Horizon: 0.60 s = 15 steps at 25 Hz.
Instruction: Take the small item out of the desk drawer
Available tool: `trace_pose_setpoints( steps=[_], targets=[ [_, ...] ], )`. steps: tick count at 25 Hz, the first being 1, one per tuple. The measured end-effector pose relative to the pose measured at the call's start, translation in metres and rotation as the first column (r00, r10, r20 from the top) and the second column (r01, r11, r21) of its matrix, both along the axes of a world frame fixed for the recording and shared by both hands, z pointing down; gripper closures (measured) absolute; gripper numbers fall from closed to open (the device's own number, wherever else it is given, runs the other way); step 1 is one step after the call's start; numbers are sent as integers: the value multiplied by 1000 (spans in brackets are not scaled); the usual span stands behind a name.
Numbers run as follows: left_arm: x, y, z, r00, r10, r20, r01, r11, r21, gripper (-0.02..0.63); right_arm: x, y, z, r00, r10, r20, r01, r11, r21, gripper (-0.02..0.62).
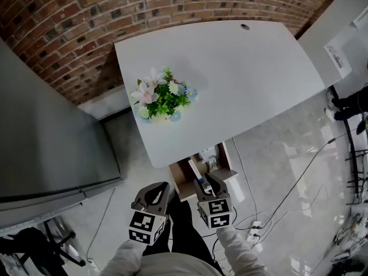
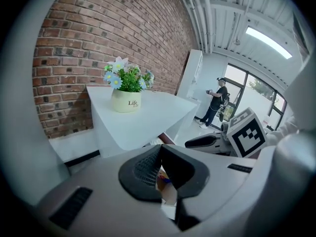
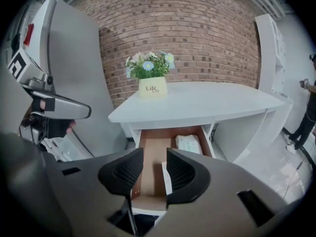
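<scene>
Small item [image 3: 166, 178], a slim white stick, lies lengthwise in the open drawer [image 3: 150, 152] at the tabletop's [image 1: 230, 68] 6 o'clock edge. Right tool [image 3: 154, 172] hovers with jaws spread and empty. I'd shift it slightly toward 3 o'clock to straddle the stick, then descend. Left tool [image 2: 160, 174] is pinched together and empty.

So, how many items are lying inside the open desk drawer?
2. A white packet lies in the drawer's back right corner; a slim white item lies nearer the front. The right gripper covers part of it, so more may be hidden.
</scene>
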<state>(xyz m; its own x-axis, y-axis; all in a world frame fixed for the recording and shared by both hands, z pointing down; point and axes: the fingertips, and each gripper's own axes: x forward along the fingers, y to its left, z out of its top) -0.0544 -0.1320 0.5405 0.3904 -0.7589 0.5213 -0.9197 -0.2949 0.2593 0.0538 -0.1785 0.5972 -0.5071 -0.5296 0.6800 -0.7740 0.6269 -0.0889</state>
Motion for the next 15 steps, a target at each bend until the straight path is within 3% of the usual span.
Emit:
trace_pose_setpoints(
  steps=[15],
  targets=[
    [-5,-18,32,998,-64,21,65,996,-68,588,-12,-30,80,986,-113,-119,97,987,-131,425]
  ],
)
